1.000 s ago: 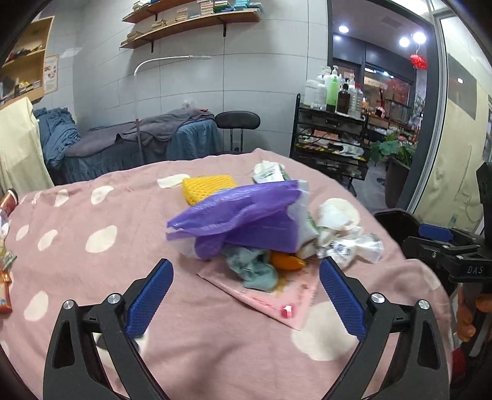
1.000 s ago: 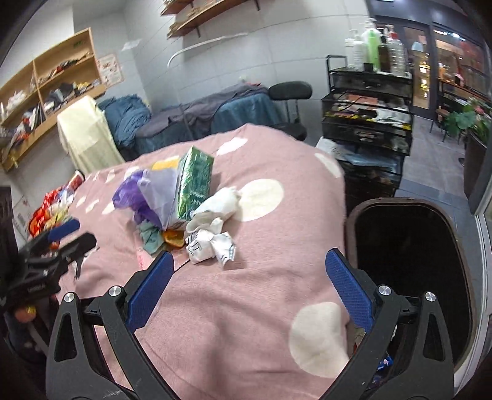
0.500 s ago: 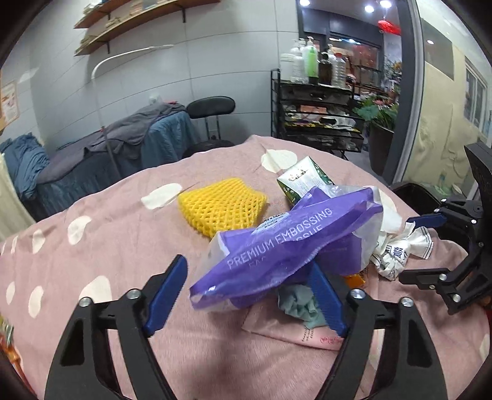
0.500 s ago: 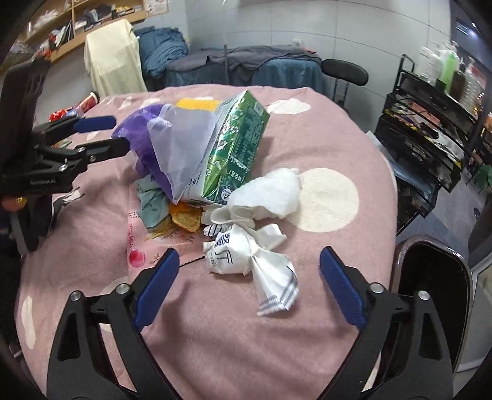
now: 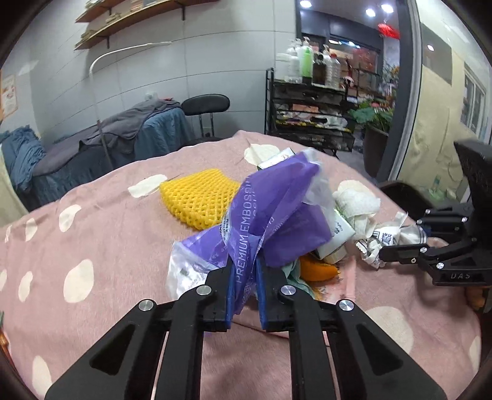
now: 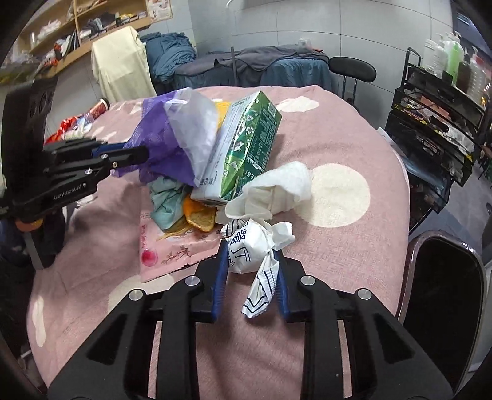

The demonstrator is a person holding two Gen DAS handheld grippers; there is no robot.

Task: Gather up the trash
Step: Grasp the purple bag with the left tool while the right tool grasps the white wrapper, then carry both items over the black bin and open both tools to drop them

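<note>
Both grippers have moved in from open. Left gripper (image 5: pixel 244 277) is now clamped on the crinkled purple plastic wrapper (image 5: pixel 270 212); right gripper (image 6: pixel 250 267) is closing around the crumpled white printed paper wrapper (image 6: pixel 249 246) on the pink polka-dot blanket (image 6: pixel 338 246).

Grey tiled wall (image 5: pixel 215 61) with wooden shelves (image 5: pixel 129 15) up high. Massage bed (image 5: pixel 123 135) under blue and grey covers, black stool (image 5: pixel 205 104) beside it. Black wire rack (image 5: pixel 310 114) holding bottles (image 5: pixel 307 63). Ceiling spotlights (image 5: pixel 370 12) behind glass partition. Open wooden shelving (image 6: pixel 77 34) at far left.
</note>
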